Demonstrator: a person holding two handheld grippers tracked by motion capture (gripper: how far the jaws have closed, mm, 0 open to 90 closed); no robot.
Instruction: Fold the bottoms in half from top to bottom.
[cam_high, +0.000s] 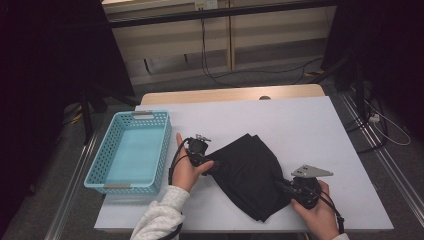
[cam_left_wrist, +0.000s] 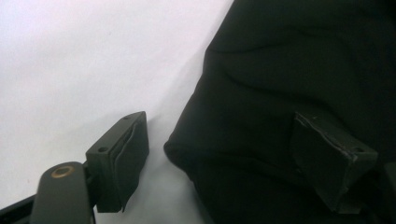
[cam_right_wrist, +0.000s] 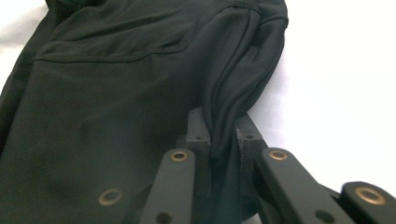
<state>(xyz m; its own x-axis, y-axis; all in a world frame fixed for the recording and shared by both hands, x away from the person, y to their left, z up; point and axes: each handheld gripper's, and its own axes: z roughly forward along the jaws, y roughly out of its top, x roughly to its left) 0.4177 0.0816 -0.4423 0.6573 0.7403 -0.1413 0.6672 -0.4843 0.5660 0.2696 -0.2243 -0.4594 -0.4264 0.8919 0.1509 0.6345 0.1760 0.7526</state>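
A black garment (cam_high: 248, 172) lies folded on the white table (cam_high: 305, 125). At its left edge sits my left gripper (cam_high: 213, 164), held in a person's hand. In the left gripper view this gripper (cam_left_wrist: 224, 158) is open: one pad (cam_left_wrist: 122, 156) rests over bare table, the other pad (cam_left_wrist: 329, 156) is over the cloth, and the garment (cam_left_wrist: 289, 70) has its rounded fold between them, unpressed. My right gripper (cam_high: 281, 184) is at the garment's lower right edge. In the right gripper view it (cam_right_wrist: 222, 133) is shut on a bunched fold of the garment (cam_right_wrist: 116, 93).
A light blue plastic basket (cam_high: 108, 150) stands at the table's left side, close to the left hand. White table surface extends behind and to the right of the garment. Dark curtains and cables lie beyond the table's far edge.
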